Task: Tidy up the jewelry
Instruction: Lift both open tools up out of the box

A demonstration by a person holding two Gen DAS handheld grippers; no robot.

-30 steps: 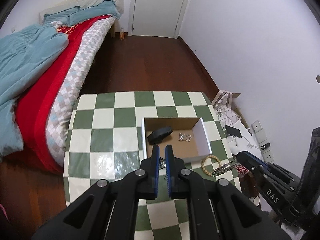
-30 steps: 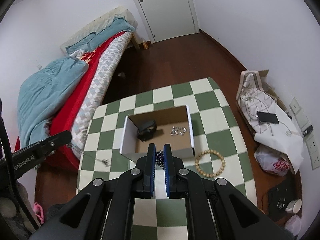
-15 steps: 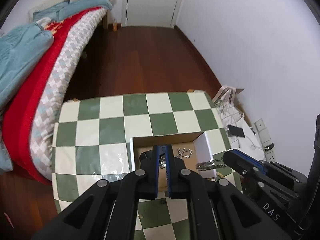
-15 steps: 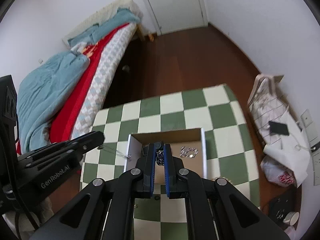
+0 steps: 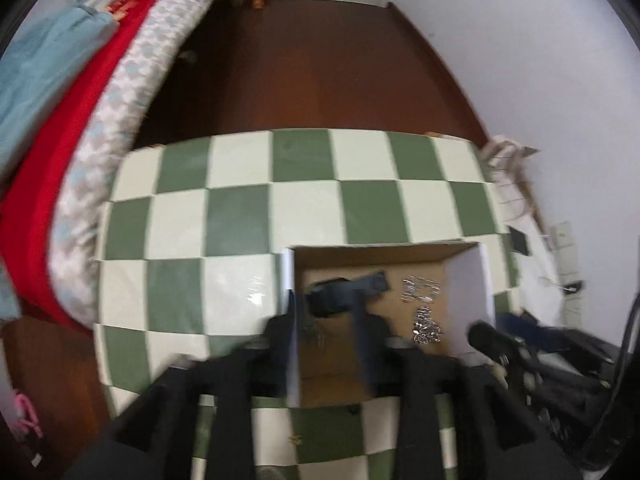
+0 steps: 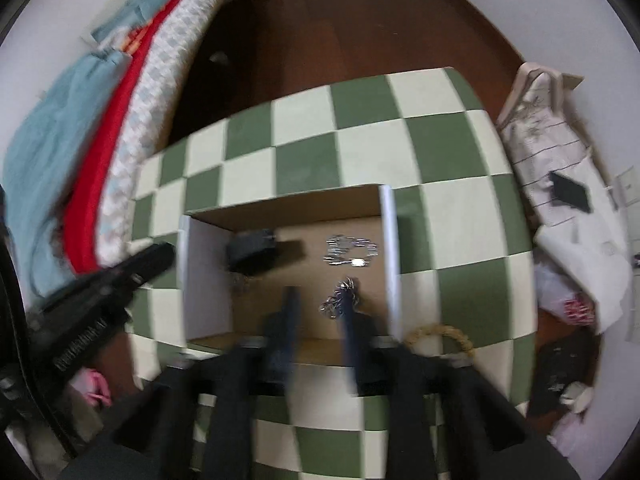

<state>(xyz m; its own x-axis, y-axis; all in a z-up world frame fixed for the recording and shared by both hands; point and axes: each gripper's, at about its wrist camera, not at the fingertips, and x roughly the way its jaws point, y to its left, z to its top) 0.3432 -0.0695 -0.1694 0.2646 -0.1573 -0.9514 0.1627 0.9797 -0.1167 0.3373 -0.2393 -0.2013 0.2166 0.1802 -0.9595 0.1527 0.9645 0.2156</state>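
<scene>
An open cardboard box [image 5: 472, 280] with white side walls stands on the green-and-white checked table [image 5: 240, 208]. It holds a black item [image 5: 344, 292] and a silver chain [image 5: 420, 288]. My left gripper [image 5: 326, 316] hangs over the box's left part, jaws opening, with a small silver piece [image 5: 316, 330] lying loose between the fingers. My right gripper [image 6: 320, 304] is over the box [image 6: 204, 264] too, jaws opening, and a silver chain [image 6: 340, 300] lies on the floor by its right finger. A wooden bead bracelet [image 6: 440, 334] rests on the table outside the box. Both views are blurred.
A bed [image 5: 60, 120] with red and blue covers runs along the table's left side. Dark wooden floor lies beyond the table. A pale bag with a phone on it [image 6: 560, 168] sits on the floor to the right, beside the wall.
Both grippers have come down and forward over the box. Their jaws, shut on silver jewelry before, now stand apart, and the pieces lie in the box.
</scene>
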